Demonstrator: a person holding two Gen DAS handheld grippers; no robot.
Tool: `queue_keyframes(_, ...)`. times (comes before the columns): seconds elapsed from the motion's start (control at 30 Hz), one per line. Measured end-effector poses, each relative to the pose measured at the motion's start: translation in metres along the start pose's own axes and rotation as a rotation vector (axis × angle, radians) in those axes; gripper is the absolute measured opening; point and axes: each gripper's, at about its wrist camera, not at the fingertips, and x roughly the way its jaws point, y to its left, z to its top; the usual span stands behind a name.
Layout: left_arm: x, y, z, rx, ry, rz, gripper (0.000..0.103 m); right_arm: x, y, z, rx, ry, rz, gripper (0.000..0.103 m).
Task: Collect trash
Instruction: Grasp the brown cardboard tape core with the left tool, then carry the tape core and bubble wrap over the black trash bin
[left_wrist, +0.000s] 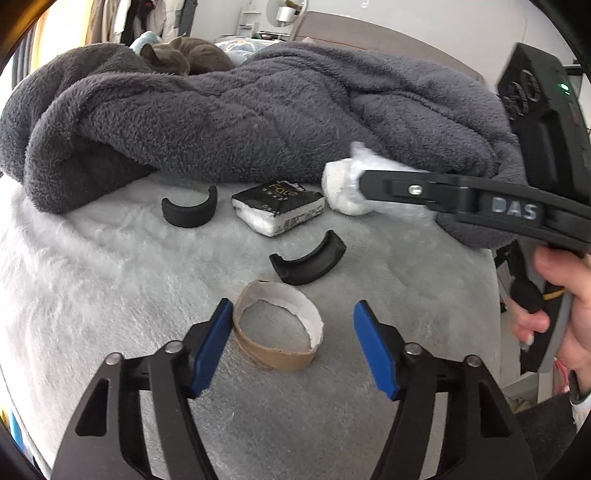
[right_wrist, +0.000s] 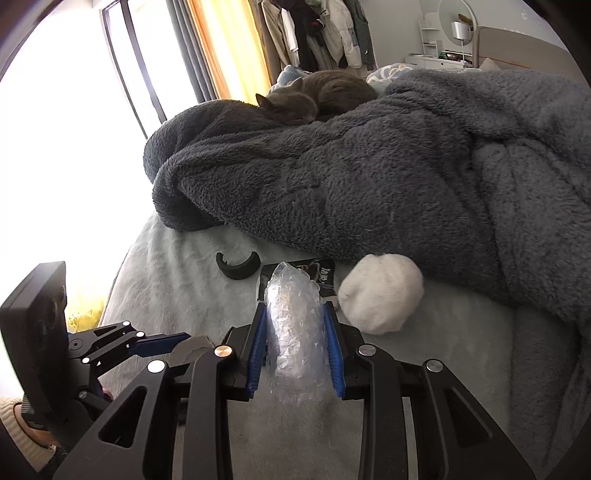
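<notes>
My left gripper (left_wrist: 291, 347) is open, its blue pads on either side of a torn cardboard tube ring (left_wrist: 277, 332) lying on the pale fluffy bedcover (left_wrist: 92, 295). My right gripper (right_wrist: 297, 350) is shut on a crumpled clear plastic wrap (right_wrist: 295, 332), held above the bed; it shows from the side in the left wrist view (left_wrist: 369, 184). A white paper wad (right_wrist: 382, 295) lies beside it, also in the left wrist view (left_wrist: 341, 188). A black-and-white tissue pack (left_wrist: 277, 210) and two black curved plastic pieces (left_wrist: 190, 210) (left_wrist: 308, 264) lie on the cover.
A heaped dark grey fleece blanket (left_wrist: 258, 110) covers the far part of the bed, with a grey cat (right_wrist: 317, 96) asleep on it. A bright window (right_wrist: 74, 129) is at left, hanging clothes (right_wrist: 317, 33) and a vanity (right_wrist: 443, 48) behind.
</notes>
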Motion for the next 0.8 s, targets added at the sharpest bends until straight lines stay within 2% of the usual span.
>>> queue_keyframes(0.17, 0.001, 0.004, 0.002, -0.05, -0.007, 0.011, 0.051, -0.012, 0.001, 0.002, 0.011, -0.023, -0.003, 0.03)
queue_keyframes(0.27, -0.005, 0.009, 0.0, -0.088, -0.016, -0.003, 0.051, -0.016, 0.005, 0.001, 0.014, -0.028, -0.002, 0.03)
queue_keyframes(0.43, -0.027, 0.009, -0.007, -0.098, -0.051, 0.008, 0.05, -0.02, 0.015, -0.006, 0.015, -0.021, 0.002, 0.03)
queue_keyframes(0.8, -0.096, 0.017, -0.04, -0.091, -0.129, 0.128, 0.05, -0.021, 0.069, -0.027, -0.008, -0.02, 0.042, 0.03)
